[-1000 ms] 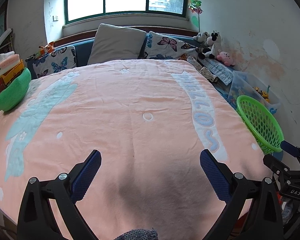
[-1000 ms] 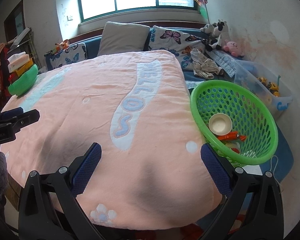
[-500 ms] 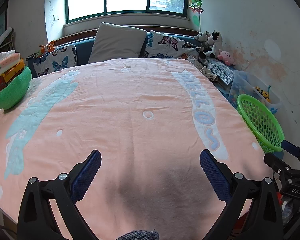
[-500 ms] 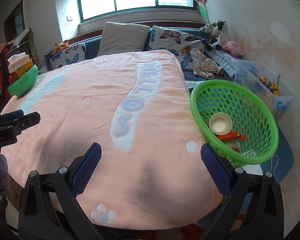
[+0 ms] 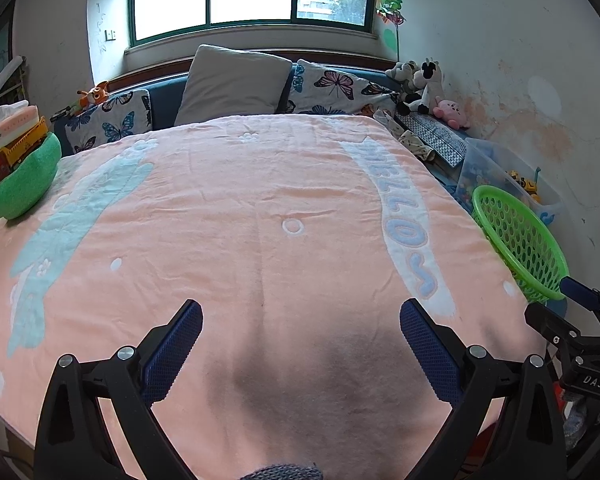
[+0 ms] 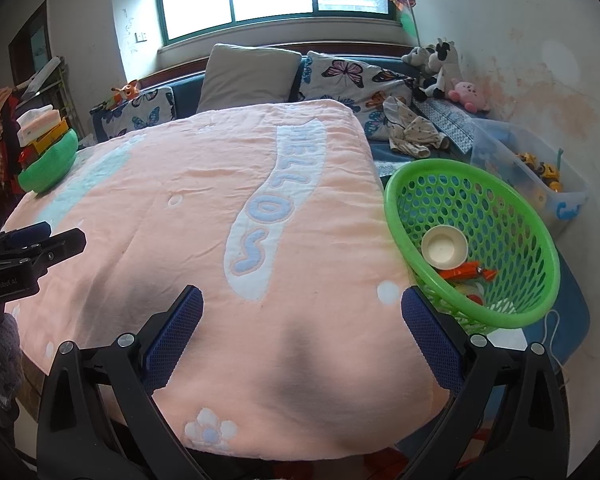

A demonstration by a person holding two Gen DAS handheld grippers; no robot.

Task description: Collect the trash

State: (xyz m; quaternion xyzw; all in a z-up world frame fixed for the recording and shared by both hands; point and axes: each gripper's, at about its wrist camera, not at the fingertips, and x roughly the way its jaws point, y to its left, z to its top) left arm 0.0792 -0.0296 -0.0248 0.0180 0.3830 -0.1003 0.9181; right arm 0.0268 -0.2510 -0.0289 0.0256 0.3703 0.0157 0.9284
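- Barely anything has shifted over the last second: both views have only drifted slightly, and the peach fleece blanket [image 6: 228,184] on the bed shows no litter; collecting looks nearly finished
- left gripper [image 5: 300,350] and right gripper [image 6: 302,338] are both released, empty, hovering above the blanket's near edge
- trash lies inside the green perforated plastic basket [image 6: 504,204], right of the blanket: a round cream paper cup [image 6: 444,247], glossy orange wrapper [image 6: 468,271]

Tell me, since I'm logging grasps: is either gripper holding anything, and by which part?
Nothing is held. The left gripper and the right gripper both hang open over the pink blanket, with nothing between their fingers.
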